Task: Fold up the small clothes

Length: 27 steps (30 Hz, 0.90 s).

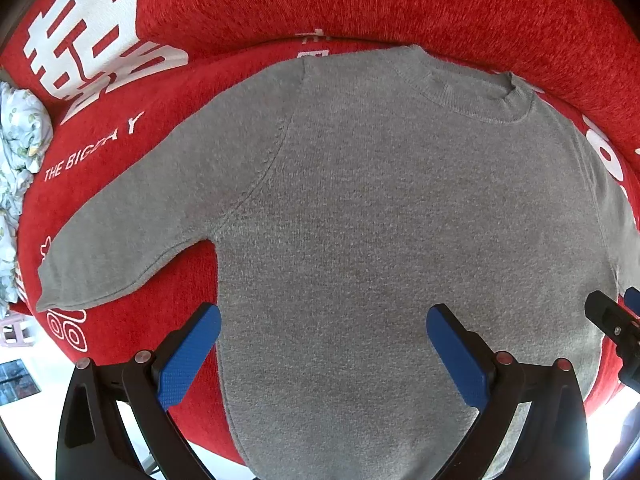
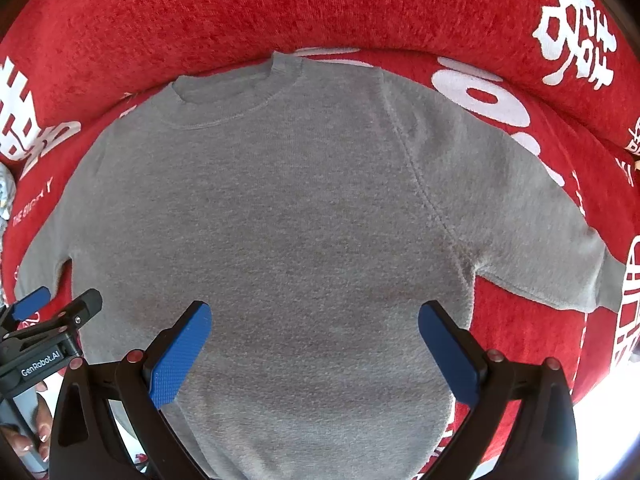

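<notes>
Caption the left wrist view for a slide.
Open left tool poised over a grey sweater laid flat, sleeves out, on a red printed sofa cover.

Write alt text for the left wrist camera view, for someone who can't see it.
A small grey knit sweater lies flat, neck away from the camera, on a red cover with white lettering, its sleeve spread out to the left. The left tool hovers open above the hem, blue pads apart, holding nothing. The right tool's tip shows at the right edge.
</notes>
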Available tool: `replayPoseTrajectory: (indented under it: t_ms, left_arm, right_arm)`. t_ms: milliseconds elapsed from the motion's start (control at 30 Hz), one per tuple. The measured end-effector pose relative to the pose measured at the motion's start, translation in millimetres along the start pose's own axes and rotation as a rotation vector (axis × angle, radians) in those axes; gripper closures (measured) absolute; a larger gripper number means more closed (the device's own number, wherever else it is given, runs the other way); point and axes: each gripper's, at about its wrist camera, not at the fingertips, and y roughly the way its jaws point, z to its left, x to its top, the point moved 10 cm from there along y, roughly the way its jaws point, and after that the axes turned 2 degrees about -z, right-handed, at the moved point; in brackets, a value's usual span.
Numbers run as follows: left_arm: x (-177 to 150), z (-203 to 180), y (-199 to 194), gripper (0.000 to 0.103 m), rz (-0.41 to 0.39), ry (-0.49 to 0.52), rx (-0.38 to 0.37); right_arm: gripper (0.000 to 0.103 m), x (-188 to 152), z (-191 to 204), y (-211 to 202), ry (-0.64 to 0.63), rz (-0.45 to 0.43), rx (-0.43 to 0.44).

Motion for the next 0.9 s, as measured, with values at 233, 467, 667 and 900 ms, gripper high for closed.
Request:
replayPoseTrajectory:
  t_ms: [233,467,667,900]
  left_arm:
    - [-2,3,0,0.0,0.03,-0.001,0.009]
    - [-3,10,-1,0.0,0.029,0.003,0.072]
    - [-2,13,-2,0.0,-0.002,0.003,0.073]
    - [-4,14,1,0.0,-0.014,-0.004,0.042]
  right_arm:
    - [0.0,0,-1,0,-0.003,0.0,-0.001]
    - [0.0,-1,-1,0,-0.003,0.001,-0.003]
    - [0.0,-1,1,-1,-0.005,0.0,-0.004]
    - [0.0,-1,4,0,-0.011,0.0,-0.008]
